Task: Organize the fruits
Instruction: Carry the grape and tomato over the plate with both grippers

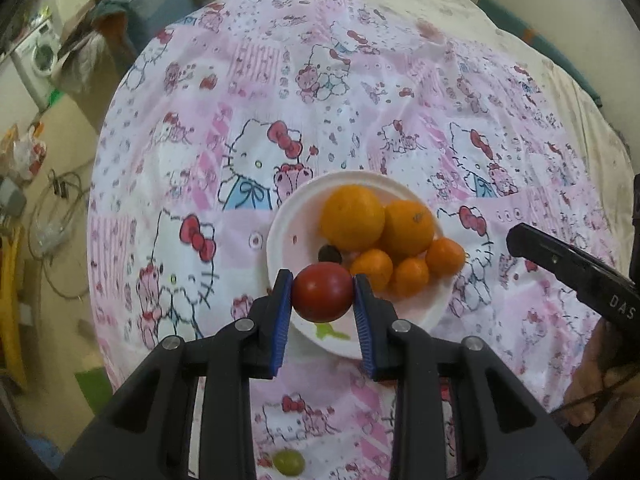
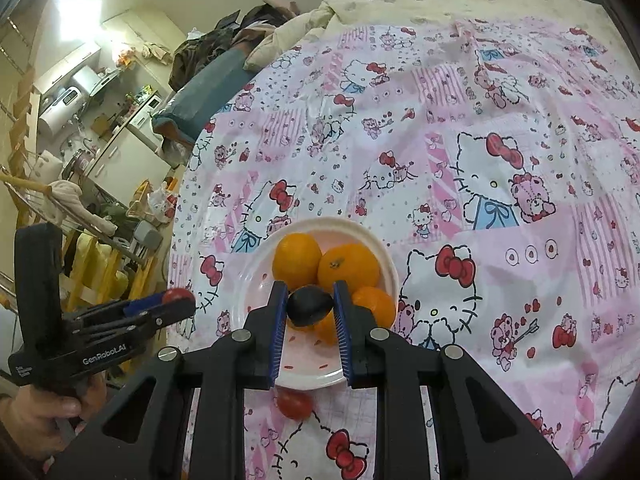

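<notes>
now the left gripper [image 1: 322,292] sits low in the centre of the left wrist view, its blue pads [image 1: 281,312] pressed against both sides of a round red tomato [image 1: 322,291]; the jaws are only as far apart as the fruit is wide. behind the tomato lies a white plate [image 1: 280,236] on a pink and white cartoon-cat bedcover [image 1: 280,92] that fills most of the frame. on the plate two large oranges [image 1: 352,216] sit side by side toward the upper right of the dish, touching each other, with three small mandarins [image 1: 372,268] in a row just below them, the rightmost at the plate's rim. a small dark fruit [image 1: 330,255] shows just above the tomato. a green grape [image 1: 288,462] lies on the cover at the bottom edge. at the right edge of this view a black part of the right gripper [image 1: 568,264] reaches in.

in the right wrist view the right gripper [image 2: 311,304] is low in the centre, its jaws nearly together and clamped on a dark plum-like fruit [image 2: 310,306], over the plate's near half. a second small red tomato [image 2: 295,403] lies on the cover just below the plate's near rim, between the gripper's arms. at the lower left a hand [image 2: 44,412] holds the left gripper's black handle, the red tomato visible at its tip.
</notes>
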Motion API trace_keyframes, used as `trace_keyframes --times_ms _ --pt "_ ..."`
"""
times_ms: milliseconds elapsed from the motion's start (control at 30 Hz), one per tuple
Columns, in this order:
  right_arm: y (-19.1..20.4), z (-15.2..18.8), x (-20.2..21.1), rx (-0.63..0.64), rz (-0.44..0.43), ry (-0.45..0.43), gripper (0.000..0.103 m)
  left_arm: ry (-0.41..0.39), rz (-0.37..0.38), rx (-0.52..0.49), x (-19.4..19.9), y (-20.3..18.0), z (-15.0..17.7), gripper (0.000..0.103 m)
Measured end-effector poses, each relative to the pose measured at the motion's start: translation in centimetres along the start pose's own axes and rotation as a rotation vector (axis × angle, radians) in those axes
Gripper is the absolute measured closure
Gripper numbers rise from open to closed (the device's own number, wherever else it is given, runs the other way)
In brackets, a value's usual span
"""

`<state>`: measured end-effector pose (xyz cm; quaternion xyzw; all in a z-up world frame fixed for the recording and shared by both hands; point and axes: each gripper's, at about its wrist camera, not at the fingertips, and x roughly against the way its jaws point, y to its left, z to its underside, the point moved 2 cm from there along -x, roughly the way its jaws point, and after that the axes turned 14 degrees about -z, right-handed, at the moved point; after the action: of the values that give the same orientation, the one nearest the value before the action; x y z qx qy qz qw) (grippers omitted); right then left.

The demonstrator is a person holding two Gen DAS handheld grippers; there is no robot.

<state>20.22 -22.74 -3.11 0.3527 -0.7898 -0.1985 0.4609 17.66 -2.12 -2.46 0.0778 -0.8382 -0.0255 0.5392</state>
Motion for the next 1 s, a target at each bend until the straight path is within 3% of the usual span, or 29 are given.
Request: trace_keyframes --times_ms 367,567,1000 --pt "-1.4 -0.8 -2.6 -0.027 -0.026 0.046 0.079 0.006 -0.035 -0.029 -3.8 -0.4 -0.6 0.077" --pt "-1.7 -0.9 -4.7 -0.040 -0.049 0.089 0.079 0.048 -0.011 -0.023 -6.0 -0.5 -0.3 0.077" --pt "-2.7 -0.4 -8.0 -0.059 -0.048 0.153 0.078 0.096 -0.019 -0.061 -7.7 -2.0 0.5 0.076"
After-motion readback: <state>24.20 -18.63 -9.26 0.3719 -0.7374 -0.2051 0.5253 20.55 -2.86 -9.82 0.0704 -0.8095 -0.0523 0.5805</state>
